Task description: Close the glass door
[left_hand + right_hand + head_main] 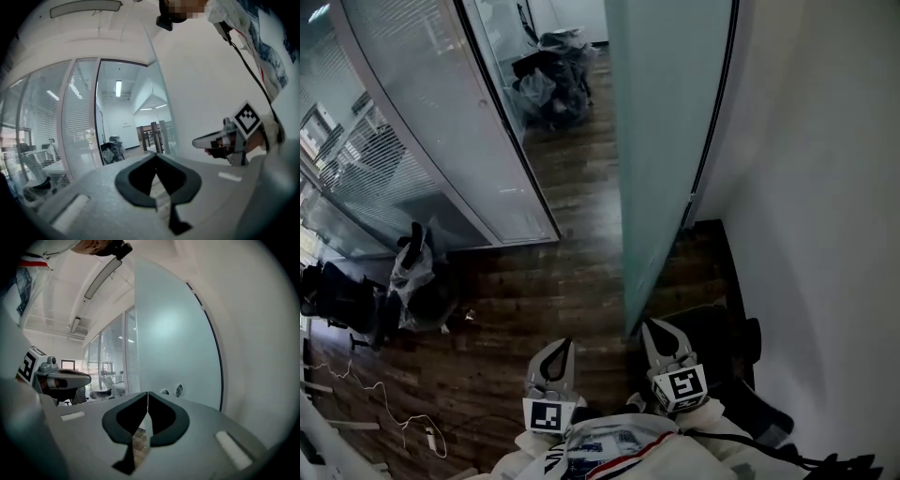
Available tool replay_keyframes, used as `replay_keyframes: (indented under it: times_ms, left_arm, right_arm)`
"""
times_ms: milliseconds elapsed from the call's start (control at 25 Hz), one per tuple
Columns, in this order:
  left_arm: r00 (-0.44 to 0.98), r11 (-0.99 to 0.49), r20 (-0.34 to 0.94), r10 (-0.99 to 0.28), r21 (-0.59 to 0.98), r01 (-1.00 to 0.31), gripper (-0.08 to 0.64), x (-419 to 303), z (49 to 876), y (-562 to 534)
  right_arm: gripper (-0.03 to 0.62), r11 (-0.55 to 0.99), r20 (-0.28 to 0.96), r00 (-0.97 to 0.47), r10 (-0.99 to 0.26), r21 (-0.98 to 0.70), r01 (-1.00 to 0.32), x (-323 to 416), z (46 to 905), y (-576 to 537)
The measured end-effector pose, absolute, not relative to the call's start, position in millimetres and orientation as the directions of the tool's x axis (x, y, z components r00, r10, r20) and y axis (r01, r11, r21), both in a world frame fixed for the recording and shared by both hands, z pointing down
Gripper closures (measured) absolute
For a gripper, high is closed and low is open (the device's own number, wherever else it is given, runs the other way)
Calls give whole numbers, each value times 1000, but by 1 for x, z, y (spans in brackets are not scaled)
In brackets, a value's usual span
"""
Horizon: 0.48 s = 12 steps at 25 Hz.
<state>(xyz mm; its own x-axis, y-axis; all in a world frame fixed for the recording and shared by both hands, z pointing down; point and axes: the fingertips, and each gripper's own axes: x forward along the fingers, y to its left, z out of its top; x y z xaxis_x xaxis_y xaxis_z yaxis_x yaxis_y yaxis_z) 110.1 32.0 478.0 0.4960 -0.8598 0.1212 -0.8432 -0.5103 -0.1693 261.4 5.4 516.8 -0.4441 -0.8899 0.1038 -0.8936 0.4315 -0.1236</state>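
Note:
The frosted glass door (666, 141) stands swung open, its edge toward me and its far side close to the white wall (825, 234). In the right gripper view the door (173, 333) fills the middle, with two round fittings (179, 390) low on the pane. My right gripper (661, 339) is shut and empty, its tips just below the door's bottom corner, apart from it. My left gripper (558, 356) hangs beside it over the wooden floor, also shut with nothing held. In each gripper view the jaws meet tip to tip: left gripper (156, 157), right gripper (147, 397).
A curved glass partition (441, 122) runs along the left. Dark bags (548, 80) lie in the doorway beyond, and another bag (417, 272) sits at the partition's foot. A thin cable (394, 412) trails on the floor. A dark object (727, 342) sits by the wall.

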Motion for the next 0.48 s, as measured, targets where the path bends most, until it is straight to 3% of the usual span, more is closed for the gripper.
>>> replay_keyframes:
  times_ms: [40, 120, 320, 480]
  left_arm:
    - [477, -491, 116, -871, -169, -855, 561, 108, 477, 32]
    - [442, -455, 109, -891, -175, -873, 561, 107, 476, 31]
    - [361, -374, 97, -927, -206, -904, 561, 96, 472, 41]
    - [317, -332, 99, -943, -221, -917, 561, 78, 465, 59]
  right_arm:
    - [569, 451, 134, -465, -875, -121, -884, 264, 527, -3]
    - [418, 499, 209, -504, -838, -82, -863, 275, 554, -28]
    - [405, 599, 238, -589, -773, -34, -800, 301, 577, -98]
    - [367, 755, 280, -730, -623, -26, -655, 280, 572, -112]
